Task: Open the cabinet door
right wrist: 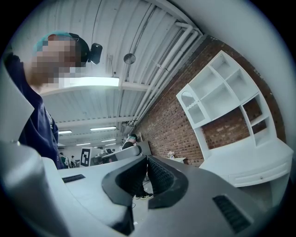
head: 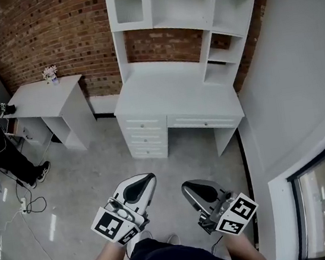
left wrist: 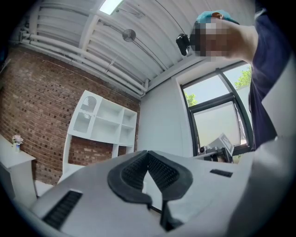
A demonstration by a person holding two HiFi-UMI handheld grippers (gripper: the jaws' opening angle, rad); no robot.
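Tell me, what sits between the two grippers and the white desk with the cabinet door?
Only bare grey floor, as the head view shows. The left gripper and right gripper hang short of the desk, whose cabinet door sits top left.

You're holding left gripper and right gripper: shells showing smooth white plastic, slight sheen; pads looking black, ribbed, rubbery. You're facing cabinet: white painted finish, smooth, matt; cabinet door showing pale translucent pane. Brick wall looking rough, red. Floor looking grey, polished, glossy, reflecting lights. Ceiling looking like ribbed white sheet metal.
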